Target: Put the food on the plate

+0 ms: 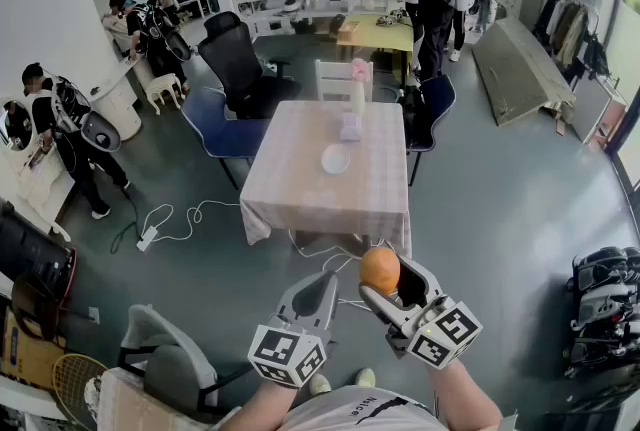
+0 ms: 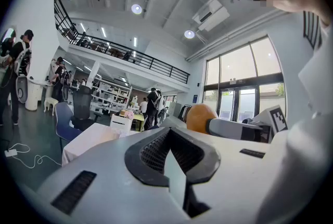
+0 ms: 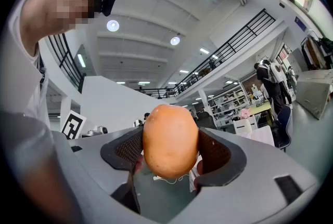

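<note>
My right gripper (image 1: 385, 281) is shut on a round orange-brown piece of food (image 1: 380, 269), held in the air close to my body. In the right gripper view the food (image 3: 170, 140) fills the space between both black pads (image 3: 127, 147). My left gripper (image 1: 322, 287) hangs beside it with its jaws together and nothing in them; its pads (image 2: 156, 153) meet at the tips. The food (image 2: 200, 116) also shows to the right in the left gripper view. A small white plate (image 1: 335, 159) lies on the cloth-covered table (image 1: 290, 199), well ahead of both grippers.
On the table behind the plate stand a small box (image 1: 350, 126) and a pink-topped item (image 1: 358, 71). A white chair (image 1: 342, 79), a blue chair (image 1: 215, 124) and a black office chair (image 1: 235, 59) ring the table. Cables (image 1: 165, 219) lie on the floor at left. People stand around.
</note>
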